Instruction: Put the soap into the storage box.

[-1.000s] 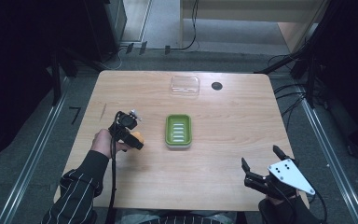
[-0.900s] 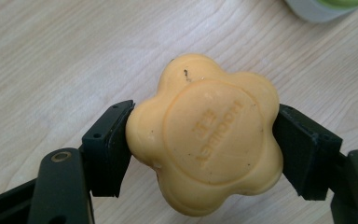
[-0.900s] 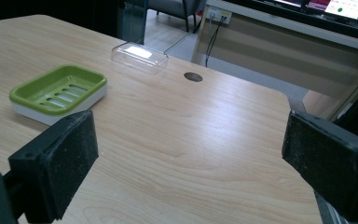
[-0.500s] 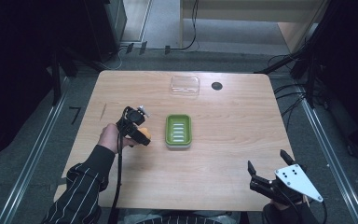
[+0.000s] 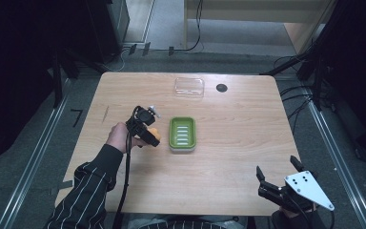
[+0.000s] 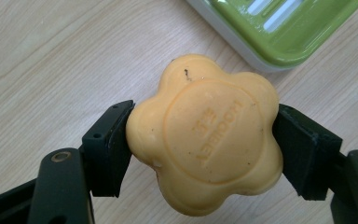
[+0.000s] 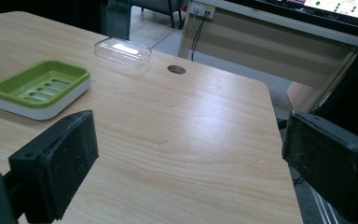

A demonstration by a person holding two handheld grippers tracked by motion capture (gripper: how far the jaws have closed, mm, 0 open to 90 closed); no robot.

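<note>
Light wooden table (image 5: pixel 228 143), rounded corners, pale grain; small dark round hole (image 5: pixel 222 88) near far edge. Grey carpeted floor (image 5: pixel 43 157) all round. Metal rails (image 5: pixel 33 162) run along floor on both sides of table. Black cables (image 5: pixel 295 102) trail over floor at far right; more cable (image 5: pixel 198 28) hangs by far furniture. Light wood desk or cabinet (image 5: pixel 257 12) beyond table, its panel (image 7: pixel 270 51) seen across room. Surroundings dark at left and right; table evenly lit from above.

Waxy matt orange flower-shaped soap bar (image 6: pixel 204 135), glossy green plastic soap dish (image 5: pixel 181 133), smooth pale wooden table (image 5: pixel 238 143), clear plastic lid (image 5: pixel 189 88)
</note>
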